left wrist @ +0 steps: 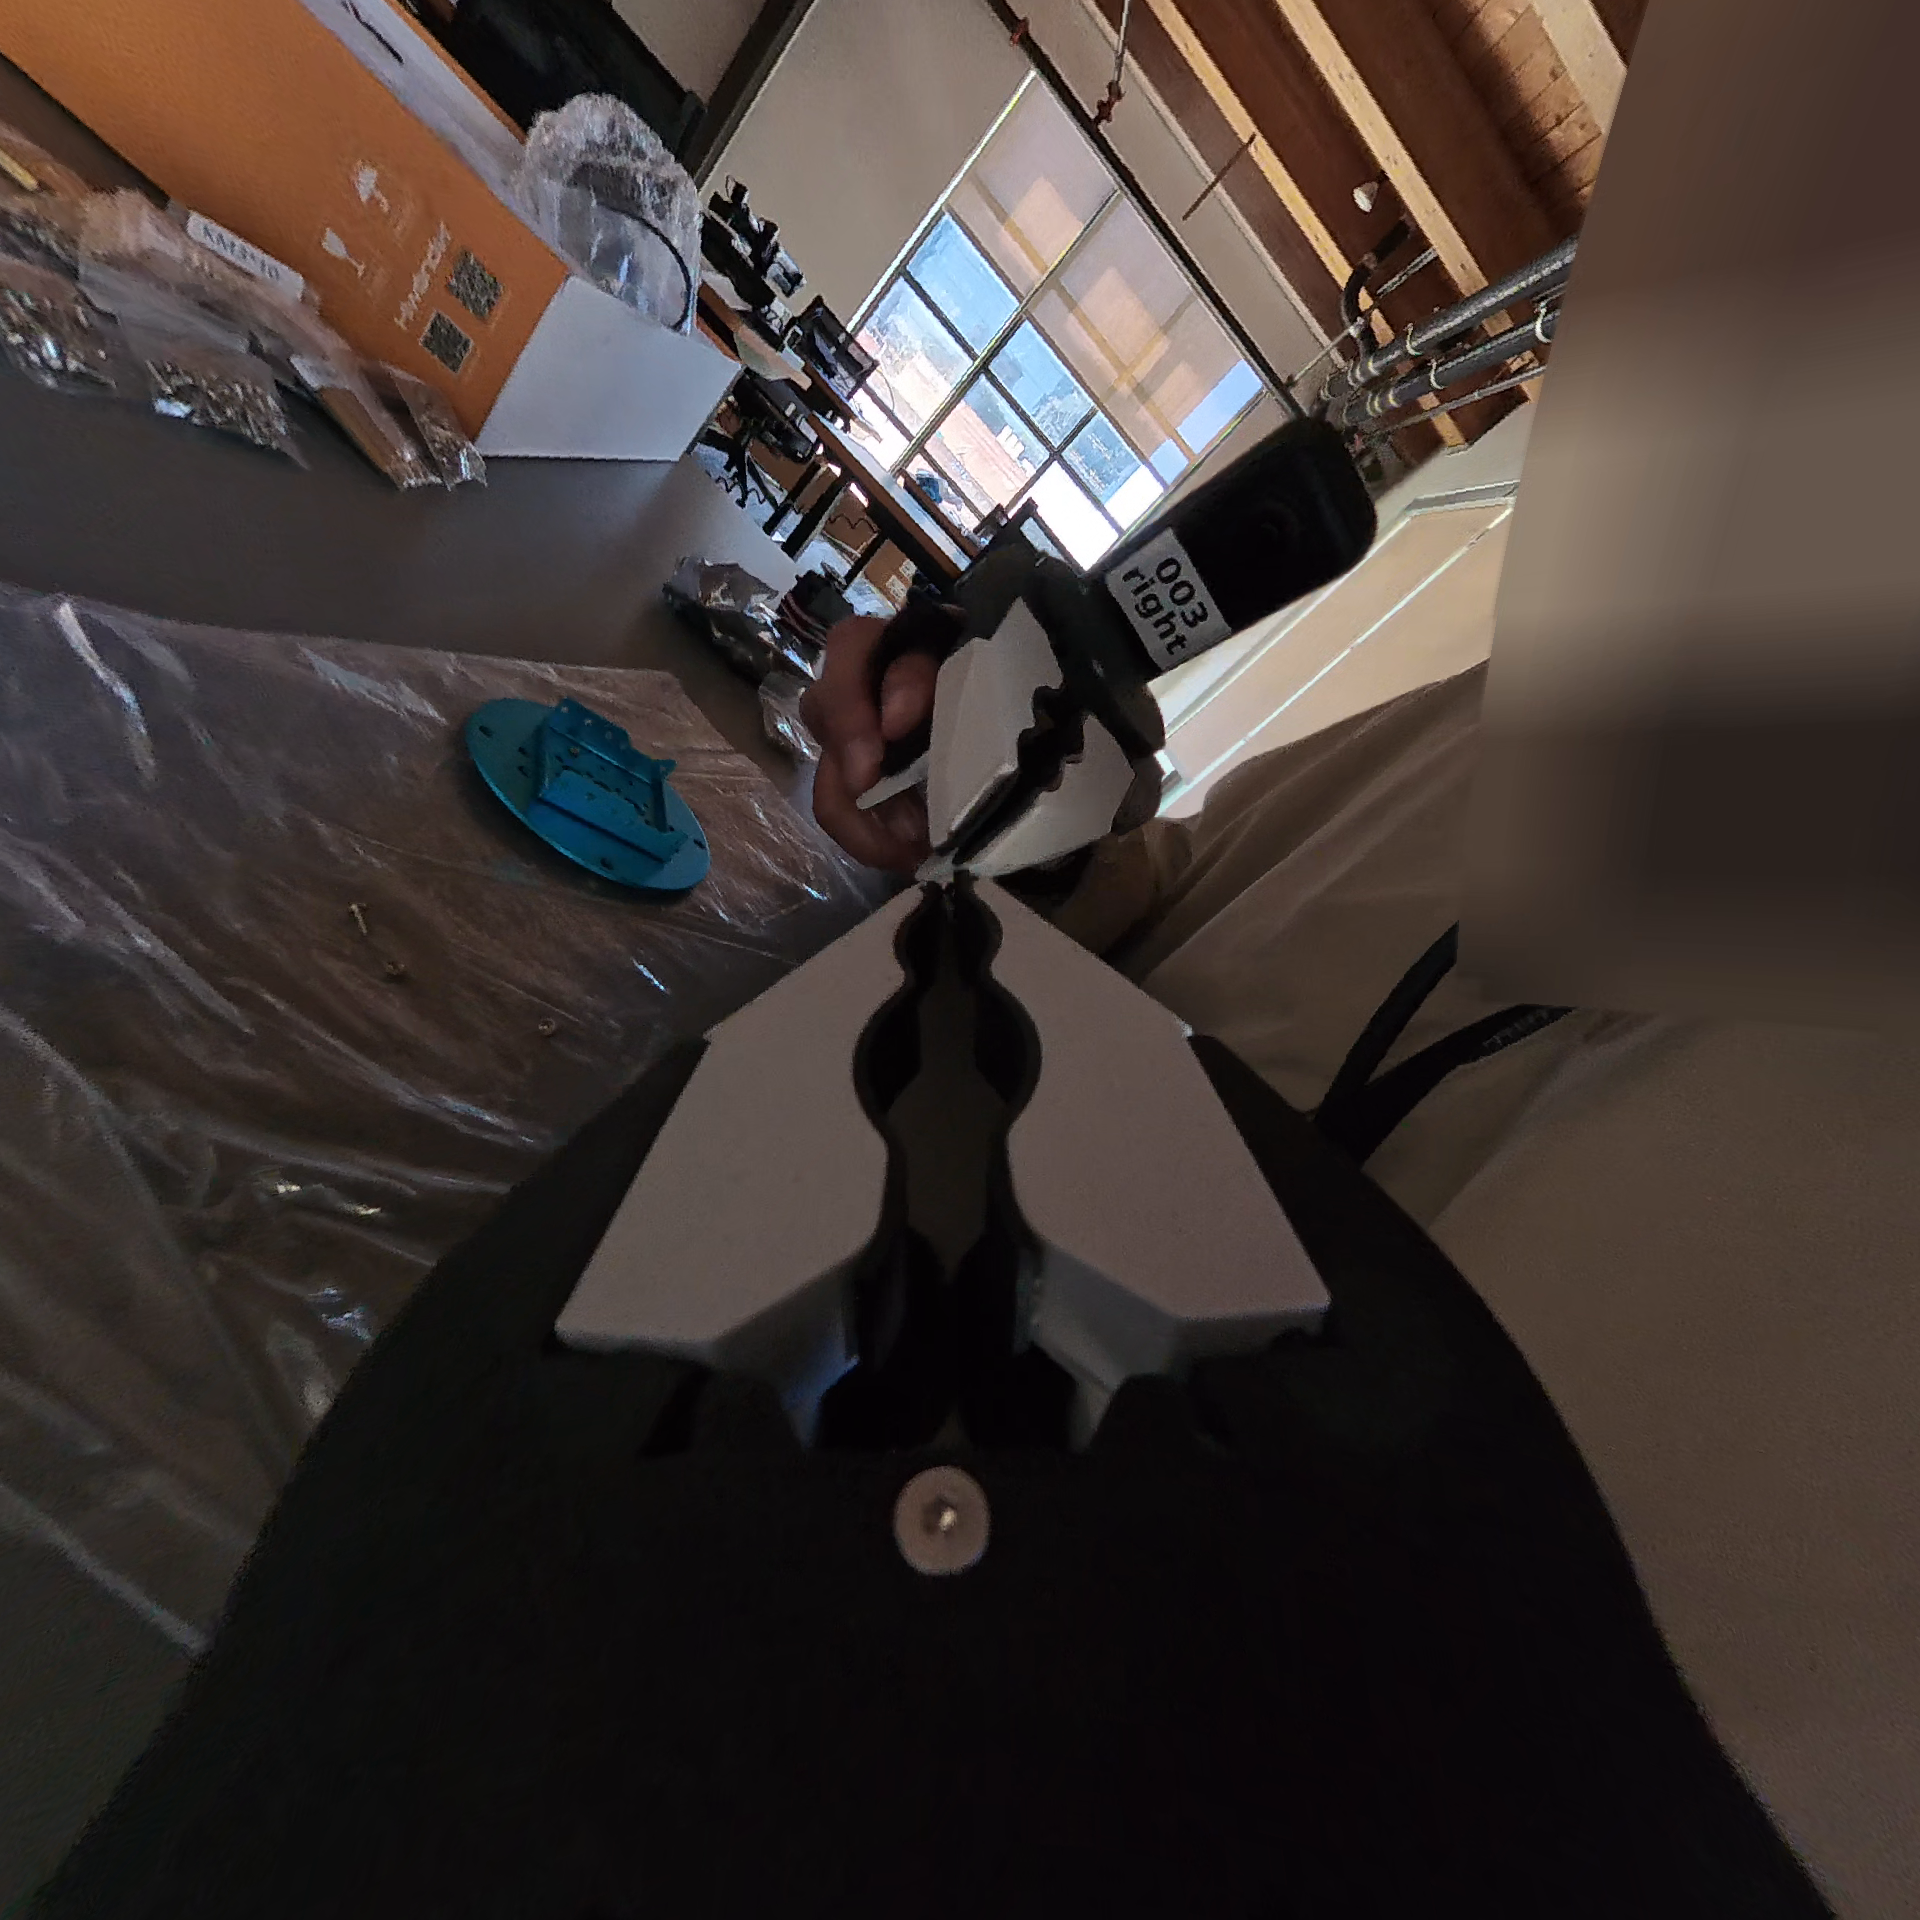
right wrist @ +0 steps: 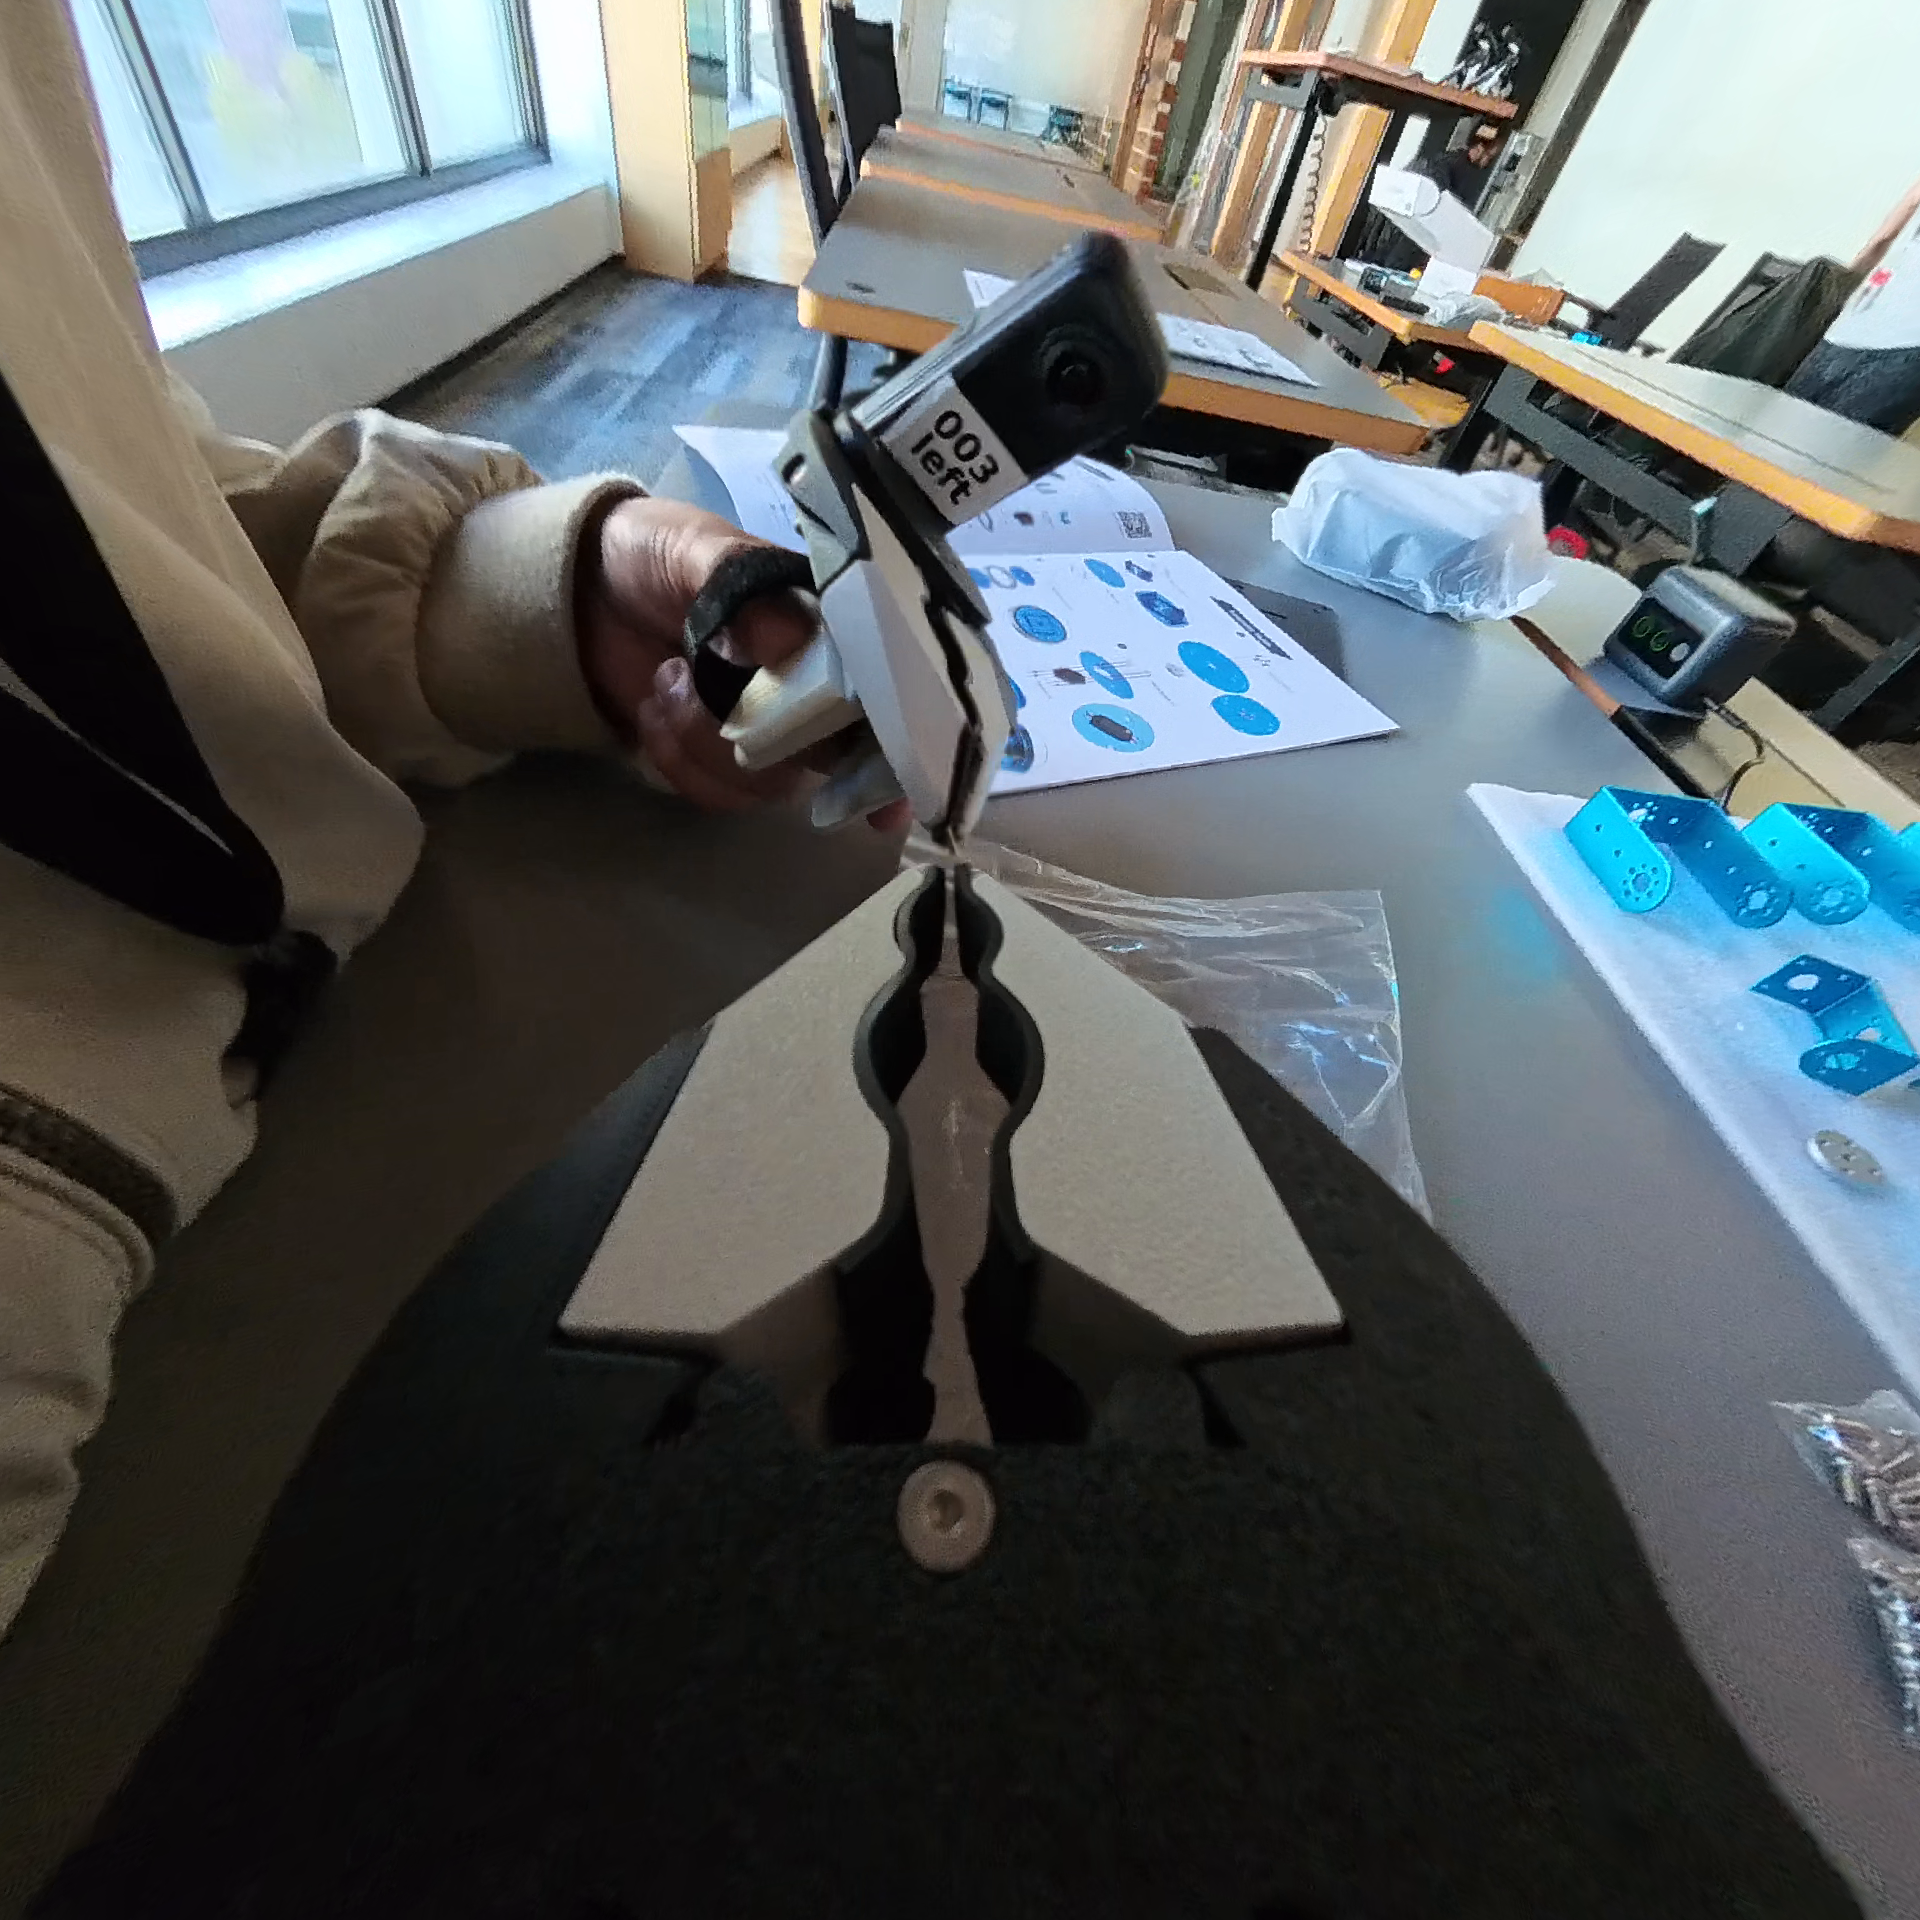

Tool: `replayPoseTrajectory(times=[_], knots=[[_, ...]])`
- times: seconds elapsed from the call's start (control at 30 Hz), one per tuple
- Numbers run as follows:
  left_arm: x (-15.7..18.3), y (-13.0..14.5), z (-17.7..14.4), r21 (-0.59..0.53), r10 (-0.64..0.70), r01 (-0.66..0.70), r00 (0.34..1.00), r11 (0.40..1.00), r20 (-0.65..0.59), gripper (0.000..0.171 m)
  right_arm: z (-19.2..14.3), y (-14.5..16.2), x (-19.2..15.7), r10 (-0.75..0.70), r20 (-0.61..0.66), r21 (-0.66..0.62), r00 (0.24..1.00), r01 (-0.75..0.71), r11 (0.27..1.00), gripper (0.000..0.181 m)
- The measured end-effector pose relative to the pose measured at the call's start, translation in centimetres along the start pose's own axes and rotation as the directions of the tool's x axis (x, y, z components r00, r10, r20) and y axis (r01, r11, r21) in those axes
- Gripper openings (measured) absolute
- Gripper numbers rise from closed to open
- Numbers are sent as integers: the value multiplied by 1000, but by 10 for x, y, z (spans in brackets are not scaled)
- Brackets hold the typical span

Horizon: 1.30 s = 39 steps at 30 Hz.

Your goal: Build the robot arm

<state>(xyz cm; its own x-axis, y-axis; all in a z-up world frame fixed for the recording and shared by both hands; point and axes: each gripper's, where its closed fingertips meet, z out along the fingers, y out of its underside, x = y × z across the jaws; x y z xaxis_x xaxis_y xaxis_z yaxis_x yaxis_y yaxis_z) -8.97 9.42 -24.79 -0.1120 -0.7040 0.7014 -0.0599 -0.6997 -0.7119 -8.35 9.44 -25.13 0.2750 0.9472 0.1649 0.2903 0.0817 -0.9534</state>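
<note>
left gripper (left wrist: 951, 899): matt grey plastic fingers with black rubbery inner pads; grainy matt black body behind them
right gripper (right wrist: 951, 883): same matt grey plastic, finely textured; rough black body with a dull metal screw head
clear bag (right wrist: 1226, 966): thin glossy plastic film, crinkled, pinched at both gripper tips and trailing right of the right fingers
blue disc (left wrist: 587, 800): anodised-looking metal, satin sheen, left of the left fingers
blue brackets (right wrist: 1725, 852): same shiny blue metal, perforated, far right of the right fingers
white sheet (right wrist: 1662, 997): matt, foam-like, under the brackets
booklet (right wrist: 1164, 665): smooth printed paper, beyond the right fingertips
table (right wrist: 1226, 831): smooth matt grey
sleeve (right wrist: 416, 582): soft beige cloth
</note>
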Motion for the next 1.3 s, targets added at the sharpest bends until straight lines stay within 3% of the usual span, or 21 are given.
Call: replayPoseTrajectory(times=[0.13,0.23,0.3,0.43,0.53,0.67,0.83,1.07,1.3], knots=[[-1,-6,-1,7,49,-50,998,999,26,0,-12,7,14,54,-19,-33,998,-54,998,0],[-10,-10,7,-42,92,-88,989,995,113,0,-43,20,44,121,-90,-99,989,-130,987,0],[-14,-18,18,-73,104,-94,983,993,149,1,-68,46,62,210,-117,-216,971,-231,949,16],[-36,-32,51,-156,27,4,980,988,197,1,-90,96,72,255,-170,-374,952,-301,877,16],[-52,-34,79,-232,-62,102,983,967,175,0,-81,107,70,278,-197,-368,940,-333,868,16],[-69,-26,103,-338,-84,136,983,931,161,1,-78,115,76,249,-273,-387,929,-343,856,16],[-86,-10,113,-355,-231,292,951,888,205,1,-91,118,81,235,-294,-393,927,-341,854,15],[-99,2,115,-391,-244,347,925,852,291,1,-94,121,84,374,-257,-319,891,-444,837,17],[-106,10,119,-447,-208,345,922,826,328,1,-88,120,82,303,-246,-343,920,-375,861,15]])
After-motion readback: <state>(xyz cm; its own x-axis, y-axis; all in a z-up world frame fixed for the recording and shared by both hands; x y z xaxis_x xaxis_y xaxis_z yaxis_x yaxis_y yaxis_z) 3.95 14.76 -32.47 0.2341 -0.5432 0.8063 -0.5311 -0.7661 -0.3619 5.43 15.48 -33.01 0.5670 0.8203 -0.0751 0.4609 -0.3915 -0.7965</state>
